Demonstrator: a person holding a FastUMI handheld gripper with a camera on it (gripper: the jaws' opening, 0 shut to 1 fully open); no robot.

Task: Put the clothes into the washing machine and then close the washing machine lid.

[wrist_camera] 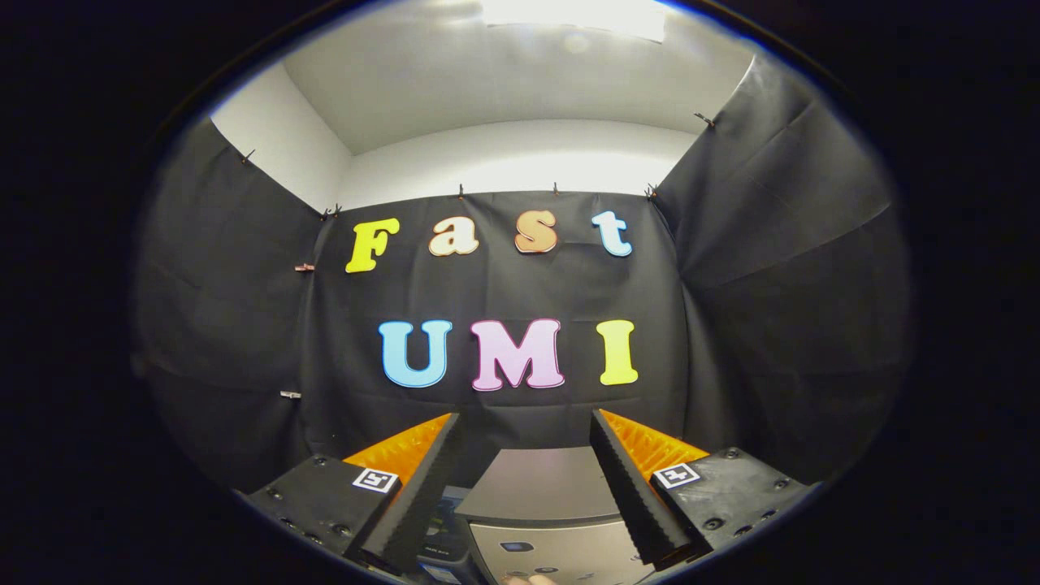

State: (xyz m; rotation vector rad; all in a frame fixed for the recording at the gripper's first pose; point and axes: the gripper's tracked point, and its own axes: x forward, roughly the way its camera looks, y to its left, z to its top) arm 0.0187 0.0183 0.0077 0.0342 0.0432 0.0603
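My gripper [524, 416] is held high and level, facing the booth's black back wall, with its two fingers spread wide apart and nothing between them. Below and between the fingers lies the top of a silver-grey washing machine [540, 487]. Its flat lid looks to be down, and a control panel [544, 552] with small buttons runs along its near side. No clothes are in sight from this angle.
Black cloth walls [780, 309] close the booth at the back and both sides, with white wall and ceiling above. A dark object with a bluish patch [443, 520] sits just left of the machine, behind the left finger.
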